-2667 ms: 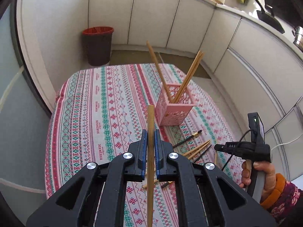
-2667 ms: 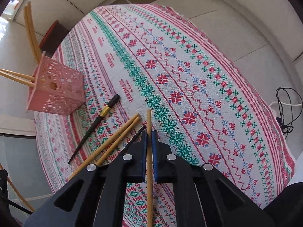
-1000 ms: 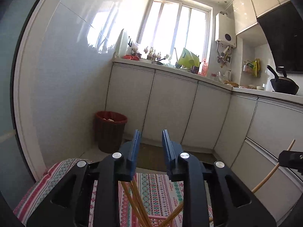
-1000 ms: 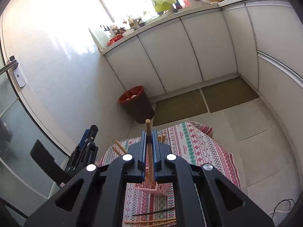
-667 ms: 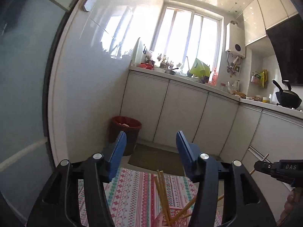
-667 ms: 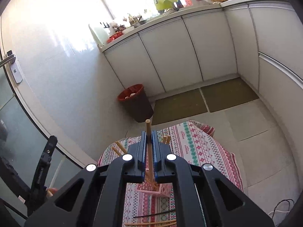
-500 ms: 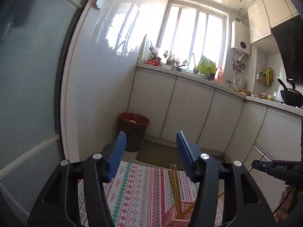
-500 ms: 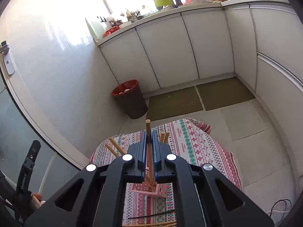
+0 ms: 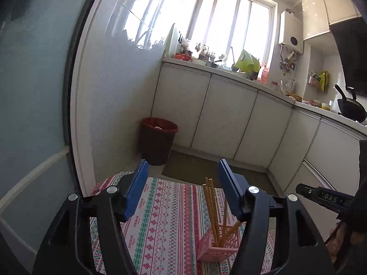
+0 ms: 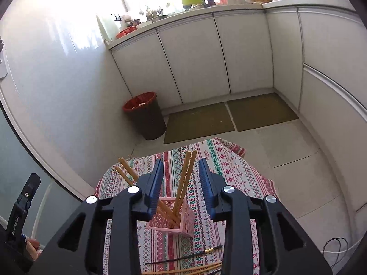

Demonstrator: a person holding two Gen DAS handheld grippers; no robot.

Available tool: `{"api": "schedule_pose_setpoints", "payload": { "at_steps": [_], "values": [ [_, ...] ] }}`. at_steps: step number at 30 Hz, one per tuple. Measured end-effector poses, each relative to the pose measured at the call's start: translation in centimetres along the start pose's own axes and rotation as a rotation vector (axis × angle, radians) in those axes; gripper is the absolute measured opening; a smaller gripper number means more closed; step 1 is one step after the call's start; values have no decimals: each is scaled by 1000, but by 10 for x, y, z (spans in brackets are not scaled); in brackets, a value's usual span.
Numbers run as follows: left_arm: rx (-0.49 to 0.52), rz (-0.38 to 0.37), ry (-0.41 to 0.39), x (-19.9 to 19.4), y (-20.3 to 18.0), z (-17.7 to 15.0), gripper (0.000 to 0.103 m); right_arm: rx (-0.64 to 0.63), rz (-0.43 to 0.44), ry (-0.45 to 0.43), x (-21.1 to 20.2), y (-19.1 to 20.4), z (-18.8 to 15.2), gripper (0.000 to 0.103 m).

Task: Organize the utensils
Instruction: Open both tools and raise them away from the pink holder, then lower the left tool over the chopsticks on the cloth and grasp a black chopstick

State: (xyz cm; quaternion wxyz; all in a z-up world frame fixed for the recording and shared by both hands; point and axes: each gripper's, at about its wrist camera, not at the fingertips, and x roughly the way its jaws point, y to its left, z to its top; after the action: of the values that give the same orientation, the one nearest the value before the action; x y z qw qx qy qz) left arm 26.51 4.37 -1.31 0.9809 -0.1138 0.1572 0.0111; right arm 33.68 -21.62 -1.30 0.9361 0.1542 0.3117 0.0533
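A pink lattice holder (image 10: pixel 170 220) stands on the patterned tablecloth (image 10: pixel 229 178) with several wooden chopsticks (image 10: pixel 185 174) leaning in it. My right gripper (image 10: pixel 181 181) is open and empty, raised above the holder. My left gripper (image 9: pixel 182 189) is open and empty, held high to the left of the holder (image 9: pixel 218 247), whose chopsticks (image 9: pixel 211 206) show between its fingers. A black chopstick with a gold band (image 10: pixel 183 257) and wooden chopsticks (image 10: pixel 195 269) lie on the cloth near the front edge.
A red-rimmed waste bin (image 10: pixel 144 114) stands on the floor beyond the table by the white cabinets (image 10: pixel 195 64). Two floor mats (image 10: pixel 229 119) lie in front of the cabinets. The other handheld gripper shows at the right edge of the left wrist view (image 9: pixel 325 198).
My right gripper has opened and the chopstick it held now stands in the holder. My left gripper, open since a second ago, has tilted down slightly toward the table.
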Motion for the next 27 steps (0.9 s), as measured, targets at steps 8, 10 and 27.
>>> {"api": "schedule_pose_setpoints", "payload": {
  "at_steps": [8,10,27],
  "values": [
    [59,22,41,-18,-16,-4,79,-9,-80,-49,-39,-1,-18,63],
    [73,23,52,-24,-19,-7,84,-2,-111,-65,-49,-3,-25,70],
    [140,42,165,-56,-29,-52,96,-64,-263,-91,-107,-5,-92,96]
  ]
}}
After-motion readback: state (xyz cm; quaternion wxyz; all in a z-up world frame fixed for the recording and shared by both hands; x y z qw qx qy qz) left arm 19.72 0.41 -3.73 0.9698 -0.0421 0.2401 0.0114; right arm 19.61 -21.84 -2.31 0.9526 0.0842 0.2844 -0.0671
